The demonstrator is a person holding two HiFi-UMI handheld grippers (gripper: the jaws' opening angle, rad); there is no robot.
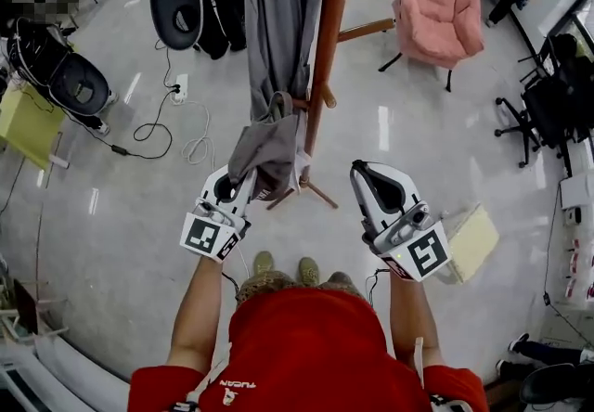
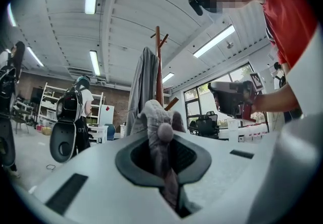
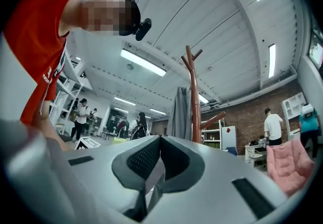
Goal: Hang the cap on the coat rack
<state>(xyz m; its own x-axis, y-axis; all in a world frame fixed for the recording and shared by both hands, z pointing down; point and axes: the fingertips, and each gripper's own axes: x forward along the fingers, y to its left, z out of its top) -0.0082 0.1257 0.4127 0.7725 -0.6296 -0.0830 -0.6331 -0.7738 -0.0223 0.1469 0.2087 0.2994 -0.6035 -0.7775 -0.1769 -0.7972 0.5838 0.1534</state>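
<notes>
A grey cap (image 1: 269,152) hangs from my left gripper (image 1: 243,180), which is shut on its fabric. In the left gripper view the cap (image 2: 160,127) bulges up between the jaws. Right behind the cap stands the wooden coat rack (image 1: 327,39), with a grey coat (image 1: 278,20) draped on it; the cap sits by a low peg of the pole. The left gripper view shows the rack (image 2: 158,61) and coat (image 2: 144,87) straight ahead. My right gripper (image 1: 371,180) is to the right of the rack's base, shut, with nothing in it. Its view shows the rack (image 3: 194,97) ahead.
A pink folding chair (image 1: 436,6) stands at the back right. Black backpacks (image 1: 176,6) and a cable (image 1: 176,122) lie at the back left. A pale yellow pad (image 1: 473,238) is on the floor at the right. People stand in the background.
</notes>
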